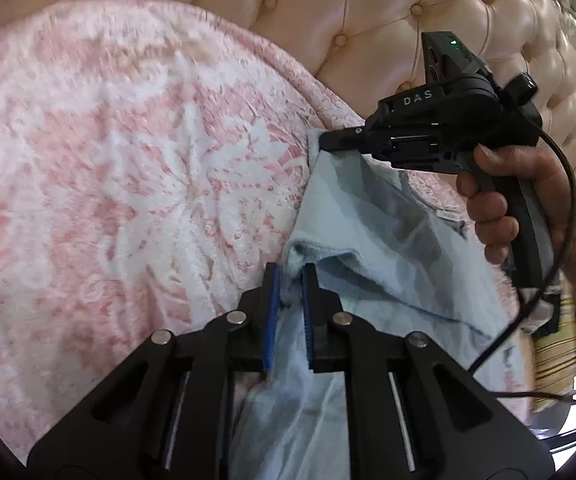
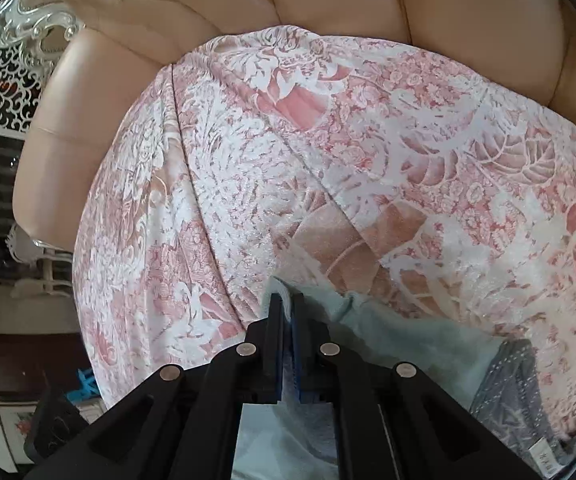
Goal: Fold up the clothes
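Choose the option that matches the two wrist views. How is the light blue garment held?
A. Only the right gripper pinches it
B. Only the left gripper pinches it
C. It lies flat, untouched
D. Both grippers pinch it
D: in the left wrist view the left gripper is closed on a bunch of the garment while the right gripper nips its far edge; the right wrist view shows cloth between the right gripper's fingers.

— What carries it all?
— A bed with a tufted cream headboard (image 1: 368, 8), covered by a pink-and-white floral blanket (image 1: 127, 160).
— And on the blanket?
— A pale blue garment (image 1: 368, 220), beside a dark blue patterned cloth (image 2: 512, 384).
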